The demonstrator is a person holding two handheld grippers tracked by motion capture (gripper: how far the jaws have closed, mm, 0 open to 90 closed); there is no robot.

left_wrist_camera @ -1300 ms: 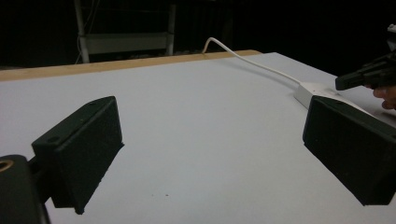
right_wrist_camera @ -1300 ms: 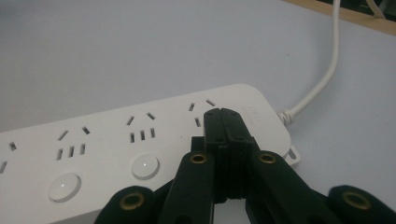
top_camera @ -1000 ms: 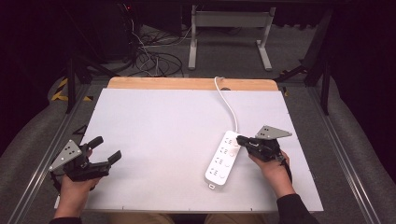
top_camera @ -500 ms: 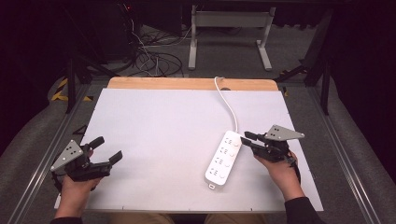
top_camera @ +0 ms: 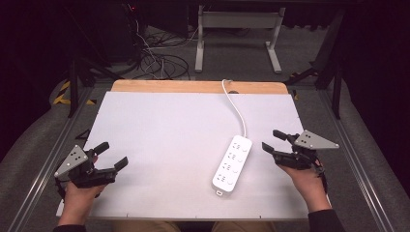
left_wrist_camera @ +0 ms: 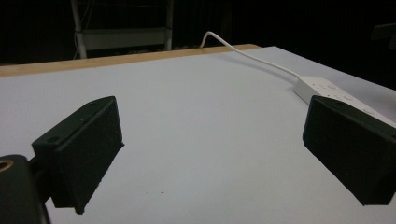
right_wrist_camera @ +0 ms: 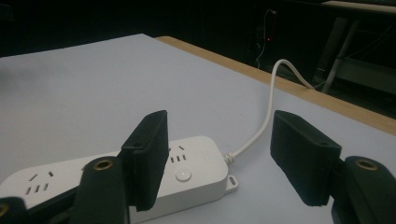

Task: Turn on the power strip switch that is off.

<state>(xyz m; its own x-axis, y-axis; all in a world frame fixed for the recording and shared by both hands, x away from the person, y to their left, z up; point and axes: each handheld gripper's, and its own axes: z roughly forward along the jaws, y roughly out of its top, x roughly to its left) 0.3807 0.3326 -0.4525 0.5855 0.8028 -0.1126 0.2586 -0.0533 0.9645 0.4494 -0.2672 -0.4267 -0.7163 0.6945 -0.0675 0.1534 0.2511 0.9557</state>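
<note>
Power strip (top_camera: 232,165): white, flat on counter (top_camera: 159,140), right of centre, cord (top_camera: 236,107) trailing to far edge. Right tongs (top_camera: 274,145): just opening, spread, nothing between, just beside strip. Left tongs (top_camera: 112,155): spread, empty, well apart. Advice: back off level; avoid nudging strip or snagging cord.

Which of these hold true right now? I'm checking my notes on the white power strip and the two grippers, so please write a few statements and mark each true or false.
1. The white plastic power strip lies flat on the white table sheet. True.
2. The right gripper clamps the strip. False: its fingers stand open beside it, having just been opening, with nothing between them.
3. The white cable runs from the strip toward the far wooden edge. True.
4. The left gripper holds the cable. False: it is open and holds nothing, far from it.
</note>
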